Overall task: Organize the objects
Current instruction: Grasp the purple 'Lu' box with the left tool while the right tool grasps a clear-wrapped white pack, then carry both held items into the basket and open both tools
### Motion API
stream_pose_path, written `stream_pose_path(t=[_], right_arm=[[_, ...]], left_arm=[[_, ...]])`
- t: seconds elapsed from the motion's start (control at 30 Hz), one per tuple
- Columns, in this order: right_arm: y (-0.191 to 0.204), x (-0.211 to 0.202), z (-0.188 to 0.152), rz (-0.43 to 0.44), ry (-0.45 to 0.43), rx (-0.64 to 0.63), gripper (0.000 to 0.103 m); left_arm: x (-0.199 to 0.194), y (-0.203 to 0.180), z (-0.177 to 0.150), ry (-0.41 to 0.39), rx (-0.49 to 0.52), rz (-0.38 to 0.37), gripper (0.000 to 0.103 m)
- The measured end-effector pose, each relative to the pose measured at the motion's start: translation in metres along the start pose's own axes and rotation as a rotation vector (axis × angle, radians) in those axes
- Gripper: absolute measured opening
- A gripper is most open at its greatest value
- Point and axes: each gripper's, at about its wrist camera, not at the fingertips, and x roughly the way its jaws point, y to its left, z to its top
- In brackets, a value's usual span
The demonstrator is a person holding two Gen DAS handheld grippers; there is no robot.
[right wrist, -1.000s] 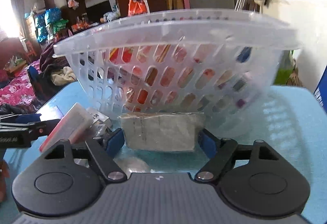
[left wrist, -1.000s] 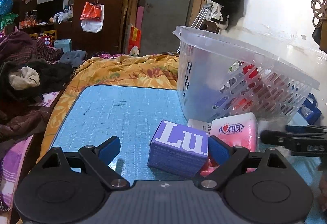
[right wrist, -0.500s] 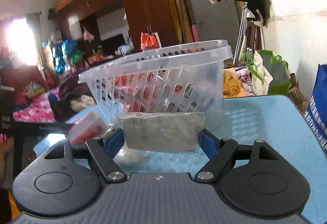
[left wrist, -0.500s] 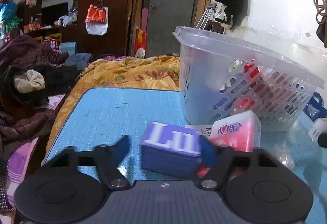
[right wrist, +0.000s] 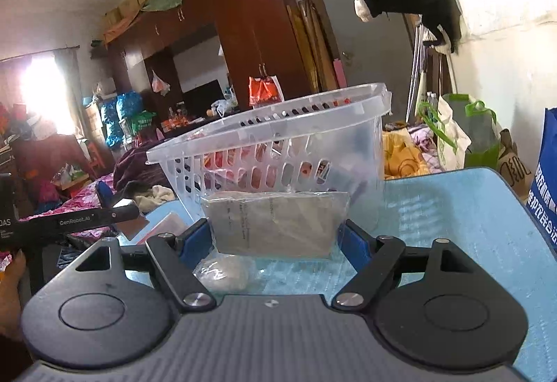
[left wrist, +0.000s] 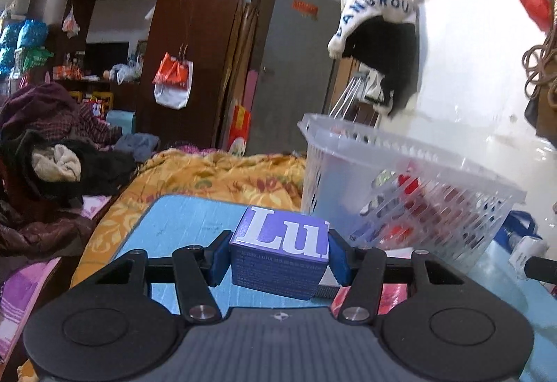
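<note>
Left wrist view: left gripper (left wrist: 278, 258), fingers clenched on a blue box (left wrist: 280, 255) lettered "Lu", pads flat on its two short ends, long axis running across the jaws. The box is clear of the blue table (left wrist: 181, 221). The basket (left wrist: 400, 194), clear slotted plastic already holding red and mixed items, lies far and to the right of the box, rim above it. Judged next move: up and rightward over the near rim, then release.

Right wrist view: right gripper (right wrist: 276, 237), fingers grasping a grey packet (right wrist: 275, 223) in clear wrap, long axis across the jaws, pads at its ends. The basket (right wrist: 278, 152) stands straight ahead, just beyond the packet, wall facing the fingers and rim higher than the packet. This hand looks the nearer of the two to the basket, needing mostly a lift.

Seen in the right view only: the left gripper's black arm (right wrist: 69, 221) entering at far left, a person's hand (right wrist: 10, 281) below it, a small clear bag (right wrist: 222, 272) on the table under the packet, and a flat pack (right wrist: 160, 225) left of the basket.

Seen in the left view only: the box's lettering, a red-and-white pack (left wrist: 390, 295) under the right finger, and the basket's left end.
</note>
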Motion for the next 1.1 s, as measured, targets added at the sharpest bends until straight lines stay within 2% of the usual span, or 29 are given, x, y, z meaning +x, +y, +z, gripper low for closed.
stream_pose_path(t=[0.13,0.27,0.5,0.73,0.83,0.93,1.1], right_arm=[[0.004,-0.003,0.0,0.006,-0.026,-0.032,0.081],[0.01,-0.006,-0.001,0.0,-0.058,-0.071,0.081],[0.025,-0.012,-0.004,-0.028,-0.115,-0.162,0.081],[0.034,-0.016,-0.005,-0.048,-0.158,-0.222,0.081],[0.03,-0.024,-0.003,-0.003,-0.206,-0.209,0.081],[0.029,-0.032,0.012,0.006,-0.248,-0.197,0.081],[0.043,-0.017,0.066,-0.026,-0.309,-0.296,0.081]], left_arm=[[-0.008,-0.002,0.0,-0.058,0.015,-0.013,0.06],[-0.01,-0.005,-0.001,-0.08,0.04,-0.014,0.06],[-0.035,-0.008,-0.005,-0.216,0.056,-0.04,0.06],[-0.044,-0.014,-0.007,-0.251,0.059,-0.061,0.06],[-0.057,-0.02,-0.003,-0.27,0.035,-0.063,0.06],[-0.068,-0.034,0.013,-0.296,0.048,-0.115,0.06],[-0.059,-0.077,0.059,-0.324,0.112,-0.185,0.06]])
